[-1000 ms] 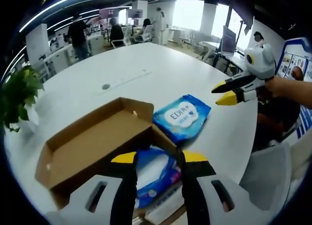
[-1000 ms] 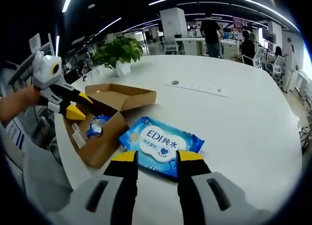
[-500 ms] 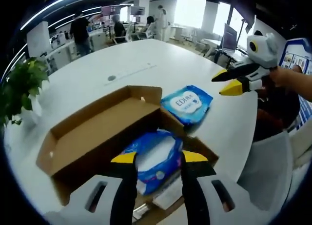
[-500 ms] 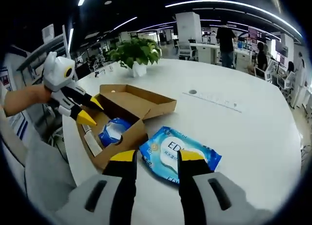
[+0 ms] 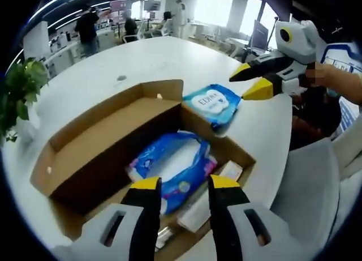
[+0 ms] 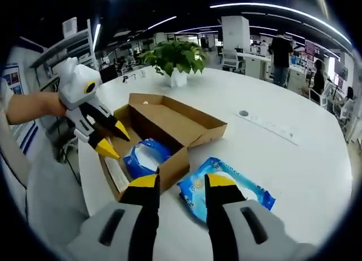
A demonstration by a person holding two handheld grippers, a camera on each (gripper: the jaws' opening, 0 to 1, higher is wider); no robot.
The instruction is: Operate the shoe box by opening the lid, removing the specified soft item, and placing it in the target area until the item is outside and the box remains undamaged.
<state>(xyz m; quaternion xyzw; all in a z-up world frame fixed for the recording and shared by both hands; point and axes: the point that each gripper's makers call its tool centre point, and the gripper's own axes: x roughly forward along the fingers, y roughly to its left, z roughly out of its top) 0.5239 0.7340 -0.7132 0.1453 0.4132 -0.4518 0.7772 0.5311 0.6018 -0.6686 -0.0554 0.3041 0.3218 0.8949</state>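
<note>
The brown shoe box point(image 5: 85, 136) stands open on the white table, its lid folded back. Inside lies a soft blue and white pack point(image 5: 172, 165), just beyond my left gripper point(image 5: 184, 184), which hovers open over the box's near end. A second blue wipes pack point(image 5: 212, 102) rests on the table past the box. My right gripper point(image 5: 248, 82) comes in from the right, open, above that pack. In the right gripper view, my right gripper point(image 6: 182, 182) is open above the table pack point(image 6: 232, 190); the box point(image 6: 169, 122), its inner pack point(image 6: 144, 156) and the left gripper point(image 6: 115, 142) lie to the left.
A white flat card point(image 5: 209, 196) lies in the box beside the pack. A potted plant point(image 6: 175, 57) stands at the table's far side. The round table edge point(image 5: 277, 159) runs close to the box. People sit at desks point(image 5: 90, 29) in the background.
The left gripper has come closer over the open box, so the inner pack looks larger. The right gripper has swung left towards the box. The wipes pack still lies on the table.
</note>
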